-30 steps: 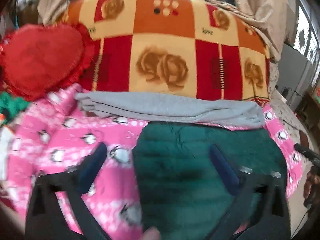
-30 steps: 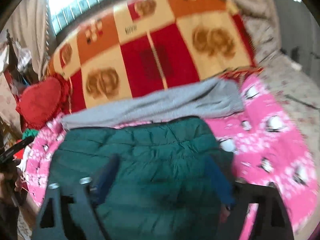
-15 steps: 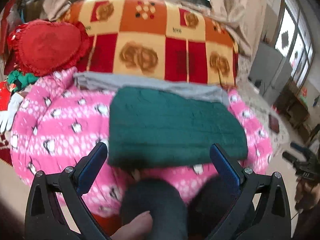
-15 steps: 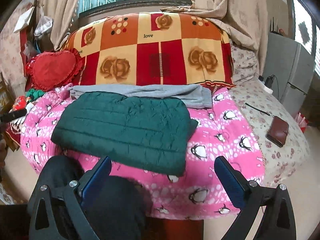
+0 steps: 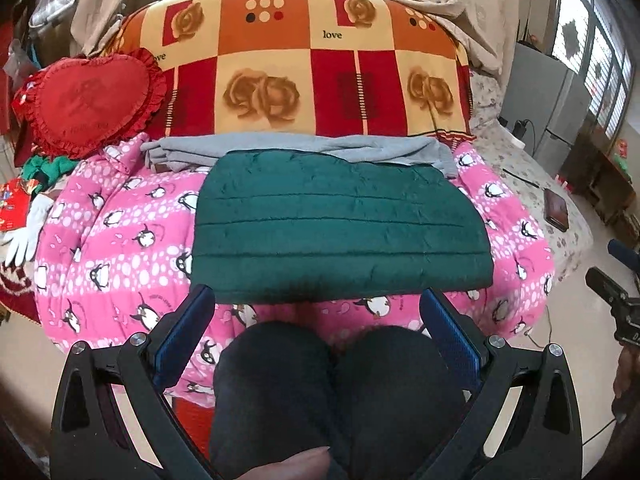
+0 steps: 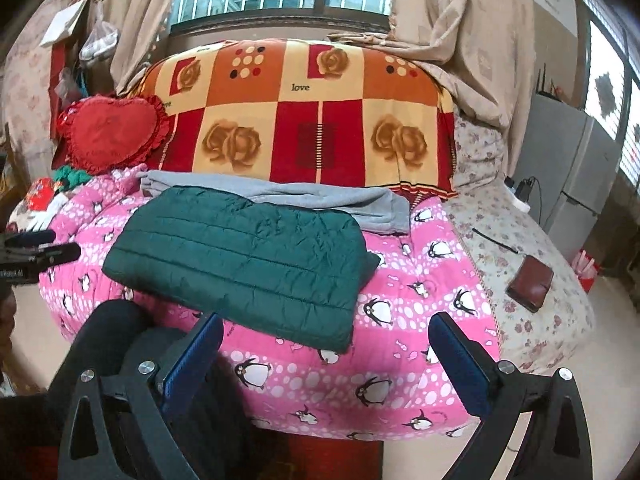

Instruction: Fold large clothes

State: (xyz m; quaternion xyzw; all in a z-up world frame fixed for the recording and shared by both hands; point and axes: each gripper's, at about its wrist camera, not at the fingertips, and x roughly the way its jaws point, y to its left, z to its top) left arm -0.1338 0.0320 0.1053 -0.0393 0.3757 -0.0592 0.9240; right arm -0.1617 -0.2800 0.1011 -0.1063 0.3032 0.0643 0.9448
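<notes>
As both wrist views show, the dark green quilted jacket (image 5: 340, 228) lies folded into a flat rectangle on the pink penguin-print blanket (image 5: 120, 240) that covers the near part of the bed. Its far edge overlaps a folded grey knit garment (image 5: 280, 148), which lies along the foot of a red, orange and cream rose-patterned blanket (image 5: 312, 76) piled behind it. One corner of the jacket, seen in the right wrist view, sticks out slightly at the right side (image 6: 370, 260).

The left gripper (image 5: 316, 332) is held off the bed with its jaws spread wide and nothing between them; its blue pads are clear of the jacket's near edge. The right gripper (image 6: 326, 354) is likewise clear of the cloth, its jaws having just been opening to full spread, with nothing between them. The person's knees in dark trousers (image 5: 332, 392) sit against the near edge of the bed, below the jacket.

A red heart-shaped frilled cushion (image 5: 88, 100) rests at the left of the bed, beside the rose blanket. A brown leather wallet (image 6: 530, 282) lies on the floral sheet (image 6: 532, 332) to the right, well apart from the jacket. Beige curtains (image 6: 460, 24) hang at the barred window behind.
</notes>
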